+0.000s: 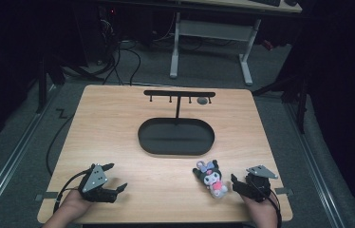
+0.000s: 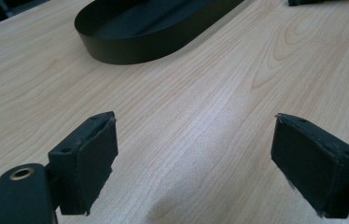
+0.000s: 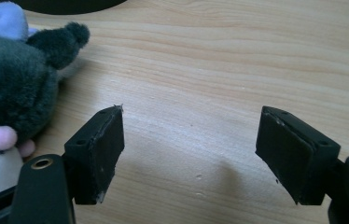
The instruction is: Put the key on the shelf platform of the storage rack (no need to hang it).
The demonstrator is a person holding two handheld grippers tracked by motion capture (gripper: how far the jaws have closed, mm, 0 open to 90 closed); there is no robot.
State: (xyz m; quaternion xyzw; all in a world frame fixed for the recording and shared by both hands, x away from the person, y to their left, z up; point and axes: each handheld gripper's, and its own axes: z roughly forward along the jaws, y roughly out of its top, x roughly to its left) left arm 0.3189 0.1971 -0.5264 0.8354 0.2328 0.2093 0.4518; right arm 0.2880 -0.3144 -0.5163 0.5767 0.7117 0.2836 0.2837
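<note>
I hold both grippers' fingers spread open: right gripper [image 1: 236,183] beside the plush toy [image 1: 212,178], left gripper [image 1: 117,178] over bare tabletop [image 1: 166,175].

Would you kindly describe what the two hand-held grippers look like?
The left hand-held gripper and the right hand-held gripper are both black, each topped with a grey three-cornered plate and trailing a black cable. Each has two black block-shaped jaws with flat pads, and brass-coloured eyelets at the jaw arms.

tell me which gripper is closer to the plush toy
Right. The right gripper sits open just beside the plush toy, toy outside its fingers. The left gripper is open far across the table.
</note>
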